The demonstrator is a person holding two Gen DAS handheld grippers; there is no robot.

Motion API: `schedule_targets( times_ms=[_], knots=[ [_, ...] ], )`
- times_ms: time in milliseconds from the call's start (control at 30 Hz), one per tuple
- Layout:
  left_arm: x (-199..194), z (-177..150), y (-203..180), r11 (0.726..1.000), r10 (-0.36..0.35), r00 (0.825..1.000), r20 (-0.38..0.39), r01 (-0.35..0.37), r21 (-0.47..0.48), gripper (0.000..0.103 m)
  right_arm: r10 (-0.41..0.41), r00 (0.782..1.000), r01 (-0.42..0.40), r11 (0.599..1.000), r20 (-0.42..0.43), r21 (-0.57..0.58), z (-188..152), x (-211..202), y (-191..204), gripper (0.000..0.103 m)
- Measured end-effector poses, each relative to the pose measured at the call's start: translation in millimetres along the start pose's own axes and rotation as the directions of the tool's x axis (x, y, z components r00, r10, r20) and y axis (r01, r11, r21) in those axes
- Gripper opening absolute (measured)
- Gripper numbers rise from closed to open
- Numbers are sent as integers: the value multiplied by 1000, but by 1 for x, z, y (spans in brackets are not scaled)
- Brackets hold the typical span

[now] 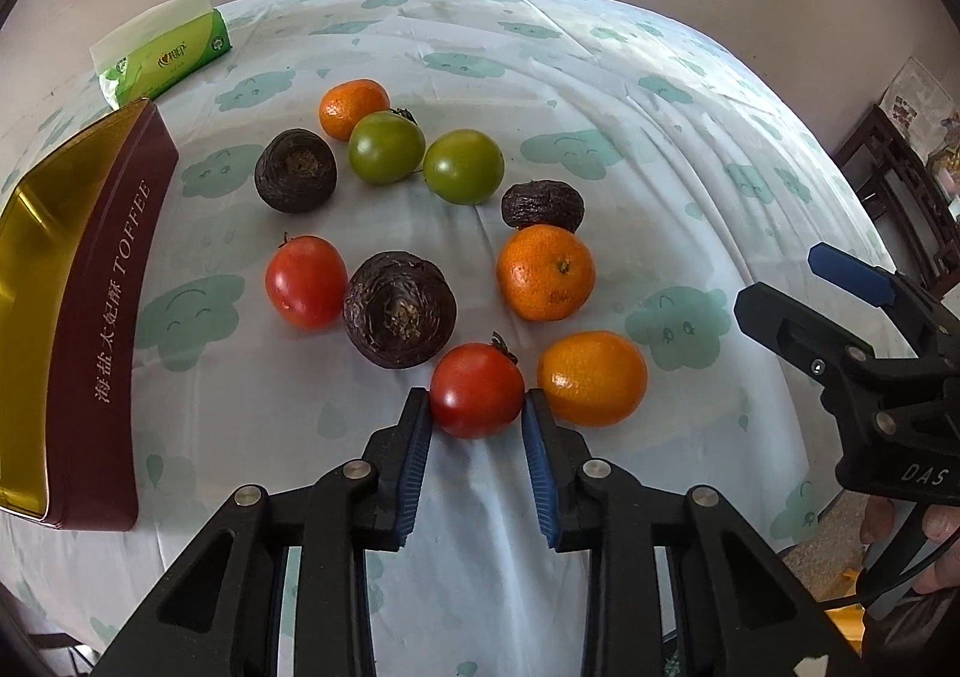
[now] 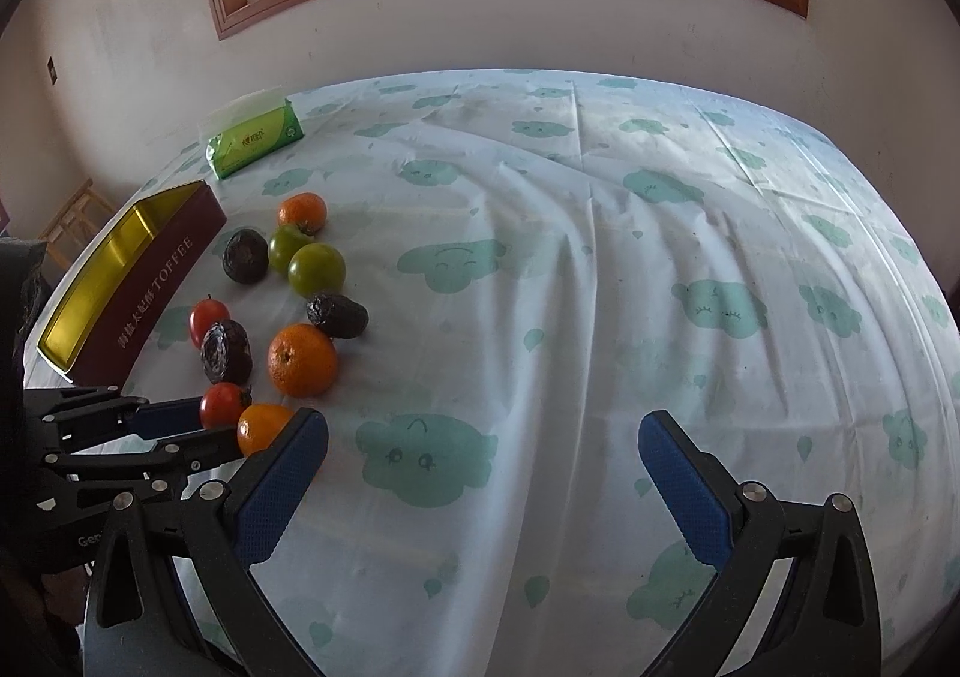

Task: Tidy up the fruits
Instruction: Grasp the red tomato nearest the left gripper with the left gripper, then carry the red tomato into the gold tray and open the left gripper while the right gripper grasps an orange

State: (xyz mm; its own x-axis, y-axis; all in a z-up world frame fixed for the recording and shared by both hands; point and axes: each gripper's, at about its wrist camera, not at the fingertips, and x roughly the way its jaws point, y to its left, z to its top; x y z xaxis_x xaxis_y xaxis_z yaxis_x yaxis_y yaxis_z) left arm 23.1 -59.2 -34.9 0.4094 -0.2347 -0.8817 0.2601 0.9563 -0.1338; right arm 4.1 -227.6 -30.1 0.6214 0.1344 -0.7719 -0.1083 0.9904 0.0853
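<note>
My left gripper is clenched on the near red tomato, both pads pressed against its sides while it sits on the cloth-covered worktop. My right gripper hangs released over bare cloth to the right, holding nothing. The toffee tin at the left shows only its gold lining, so I judge the sorting barely begun: this is the first pick. Left on the cloth are another red tomato, two green tomatoes, three oranges and three dark wrinkled fruits, all clustered between tin and grippers.
</note>
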Motion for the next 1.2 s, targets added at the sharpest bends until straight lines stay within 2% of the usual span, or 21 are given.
schedule_targets(
  times_ms=[367, 567, 700, 867, 1200],
  knots=[
    [-22, -7, 9, 1000, -11, 1000, 23, 12, -21, 27, 8, 1000, -9, 1000, -21, -12, -5, 6, 8, 103],
    [-49, -2, 26, 999, 11, 997, 79, -8, -46, 27, 14, 1000, -14, 1000, -25, -26, -6, 7, 15, 103],
    [-69, 4, 46, 996, 56, 991, 126, -47, -72, 27, 18, 1000, -19, 999, -24, -39, -6, 6, 21, 103],
    [-87, 9, 86, 983, 148, 976, 157, -129, -129, 27, 28, 999, -29, 998, -21, -54, -4, 6, 28, 103],
    [-95, 0, 180, 924, 296, 949, 108, -256, -283, 27, 42, 999, -44, 995, -27, -92, -3, 7, 45, 103]
  ],
)
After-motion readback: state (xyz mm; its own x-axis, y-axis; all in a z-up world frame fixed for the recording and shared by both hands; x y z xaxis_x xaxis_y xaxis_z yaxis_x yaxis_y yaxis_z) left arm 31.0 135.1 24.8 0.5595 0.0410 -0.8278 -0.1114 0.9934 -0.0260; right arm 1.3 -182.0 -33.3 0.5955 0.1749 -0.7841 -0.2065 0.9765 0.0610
